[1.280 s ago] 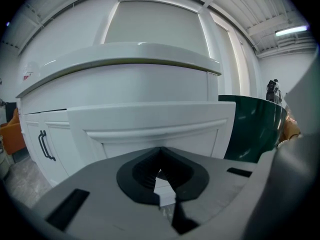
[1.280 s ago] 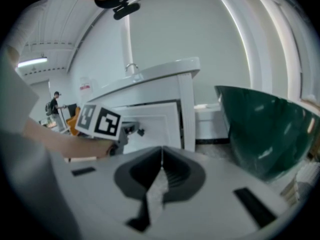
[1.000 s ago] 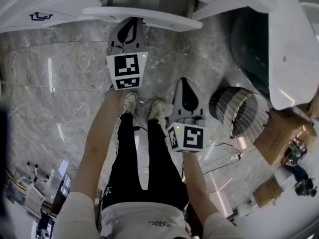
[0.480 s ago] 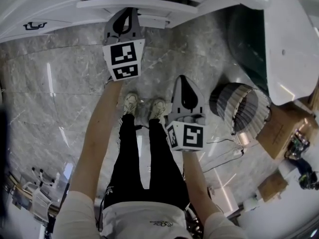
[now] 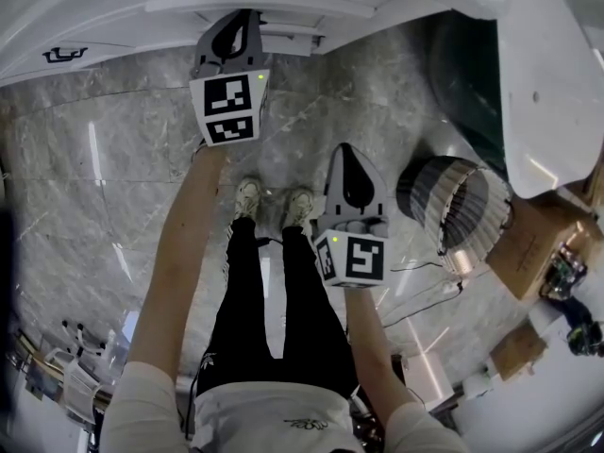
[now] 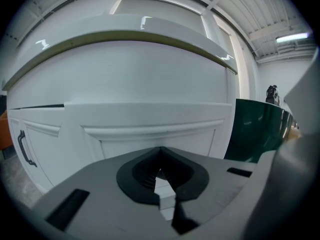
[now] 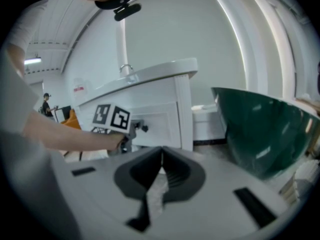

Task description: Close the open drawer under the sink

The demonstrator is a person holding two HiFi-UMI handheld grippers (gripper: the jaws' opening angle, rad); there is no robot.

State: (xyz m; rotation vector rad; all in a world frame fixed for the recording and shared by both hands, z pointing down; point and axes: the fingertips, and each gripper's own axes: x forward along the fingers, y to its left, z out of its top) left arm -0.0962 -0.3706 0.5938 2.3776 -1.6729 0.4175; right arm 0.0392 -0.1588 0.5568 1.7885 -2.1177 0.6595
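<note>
Drawer (image 6: 150, 116) just under the sink counter (image 6: 120, 36) reads as a stiff, light white panel, no handle visible, so I judge a flat mid-front push suits my left gripper (image 6: 160, 153), jaws together, empty; right gripper (image 7: 161, 153), likewise closed, hangs back from the counter.

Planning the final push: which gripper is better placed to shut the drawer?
Left. The left gripper, jaws together, is right at the drawer front, pointing at it. The right gripper hangs back over the floor beside the bin.
</note>
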